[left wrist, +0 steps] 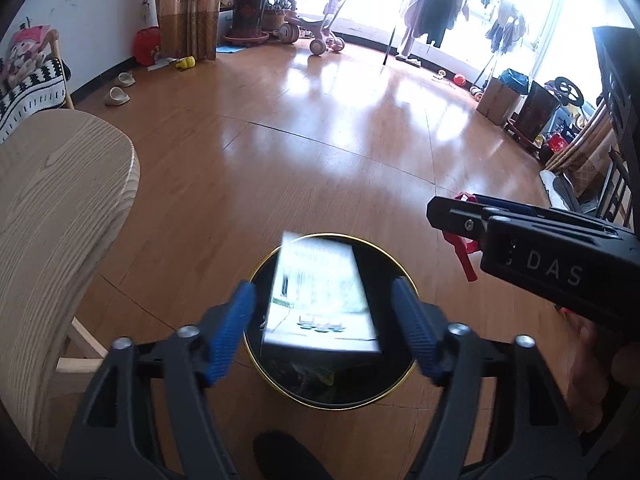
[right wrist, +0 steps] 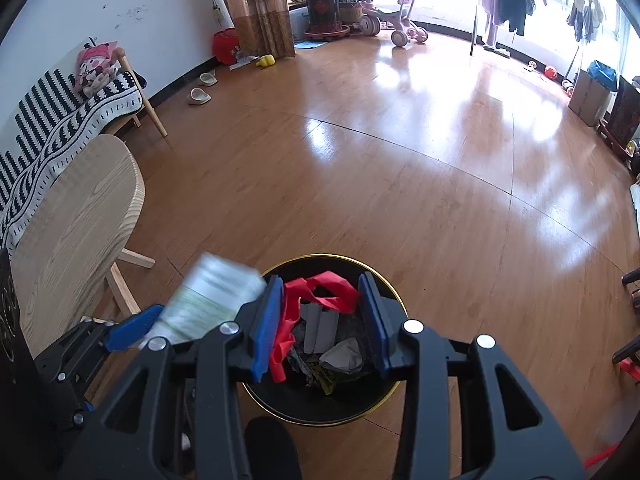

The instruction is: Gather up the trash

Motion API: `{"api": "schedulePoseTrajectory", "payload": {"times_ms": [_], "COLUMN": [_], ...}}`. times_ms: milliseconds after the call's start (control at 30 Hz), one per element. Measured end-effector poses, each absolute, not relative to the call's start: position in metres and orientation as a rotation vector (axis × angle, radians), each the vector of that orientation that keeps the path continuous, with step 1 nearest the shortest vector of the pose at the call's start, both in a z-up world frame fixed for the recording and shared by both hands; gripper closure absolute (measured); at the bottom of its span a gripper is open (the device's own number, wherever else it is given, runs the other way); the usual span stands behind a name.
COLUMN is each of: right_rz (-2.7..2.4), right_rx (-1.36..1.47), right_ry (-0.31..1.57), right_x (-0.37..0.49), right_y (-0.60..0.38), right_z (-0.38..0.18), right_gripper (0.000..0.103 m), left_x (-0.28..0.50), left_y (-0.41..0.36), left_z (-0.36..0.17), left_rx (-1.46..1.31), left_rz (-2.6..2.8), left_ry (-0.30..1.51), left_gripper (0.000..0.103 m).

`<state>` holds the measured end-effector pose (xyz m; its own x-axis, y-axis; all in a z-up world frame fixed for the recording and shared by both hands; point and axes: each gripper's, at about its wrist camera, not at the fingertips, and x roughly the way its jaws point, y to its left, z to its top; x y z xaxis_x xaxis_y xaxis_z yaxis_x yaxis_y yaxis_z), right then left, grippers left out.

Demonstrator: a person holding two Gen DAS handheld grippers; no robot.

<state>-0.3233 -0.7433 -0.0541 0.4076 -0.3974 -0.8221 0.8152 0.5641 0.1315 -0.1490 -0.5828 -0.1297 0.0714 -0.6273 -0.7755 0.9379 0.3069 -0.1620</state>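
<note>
A black bin with a gold rim (left wrist: 332,402) (right wrist: 320,414) stands on the wooden floor below both grippers. My left gripper (left wrist: 323,290) is open above it. A white and green box (left wrist: 320,292) (right wrist: 208,300), blurred, hangs between the blue pads without touching them, over the bin's mouth. My right gripper (right wrist: 320,280) (left wrist: 448,220) is shut on a red crumpled strip (right wrist: 288,316) (left wrist: 464,248), held over the bin. Grey card pieces and crumpled paper (right wrist: 340,354) lie inside the bin.
A round light-wood table (left wrist: 52,208) (right wrist: 72,216) stands close on the left. A bench with a striped blanket (right wrist: 52,120) lines the wall. A dark shoe (left wrist: 288,456) is by the bin. A tricycle, plants, a clothes rack and boxes sit across the floor.
</note>
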Motion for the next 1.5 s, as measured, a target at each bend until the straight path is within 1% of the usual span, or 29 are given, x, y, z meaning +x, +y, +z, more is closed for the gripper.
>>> {"api": "schedulePoseTrajectory", "payload": {"times_ms": [200,500,533,567,633,767,900,1067,1300,1500], "right_rz": [-0.813,-0.812,-0.813,-0.815,-0.827,-0.811,-0.763,-0.612,-0.351,-0.147], "right_rx": [0.591,0.575,0.573,0.571,0.561,0.568,0.523,0.414,0.277,0.171], "right_ry": [0.853,0.898,0.907,0.914,0.910,0.916,0.897,0.830,0.768,0.764], "right_x": [-0.325,-0.309,-0.308,-0.306,-0.301,-0.288,-0.259,-0.195,-0.095,-0.021], "right_y": [-0.747,-0.746,-0.745,-0.744,-0.744,-0.738,-0.715,-0.651,-0.533,-0.422], "right_z": [-0.061,-0.066,-0.067,-0.068,-0.067,-0.065,-0.052,-0.021,0.015,0.031], "right_gripper": [0.063,0.059,0.051,0.036,0.026,0.024,0.019,0.011,0.009,0.009], "left_x": [-0.146,-0.119,-0.118,-0.114,-0.110,-0.088,-0.061,-0.007,0.054,0.073], "left_y": [-0.576,-0.540,-0.536,-0.530,-0.519,-0.484,-0.438,-0.349,-0.206,-0.111], "left_z": [-0.122,-0.090,-0.086,-0.082,-0.076,-0.059,-0.042,-0.024,-0.009,0.001], "left_rx": [0.448,0.380,0.378,0.374,0.372,0.359,0.323,0.271,0.179,0.109], "left_rz": [-1.218,-1.162,-1.159,-1.150,-1.132,-1.062,-0.963,-0.753,-0.439,-0.241], "left_ry": [0.851,0.828,0.822,0.814,0.802,0.778,0.772,0.773,0.783,0.776], "left_gripper": [0.022,0.019,0.017,0.016,0.013,0.012,0.010,0.008,0.008,0.008]}}
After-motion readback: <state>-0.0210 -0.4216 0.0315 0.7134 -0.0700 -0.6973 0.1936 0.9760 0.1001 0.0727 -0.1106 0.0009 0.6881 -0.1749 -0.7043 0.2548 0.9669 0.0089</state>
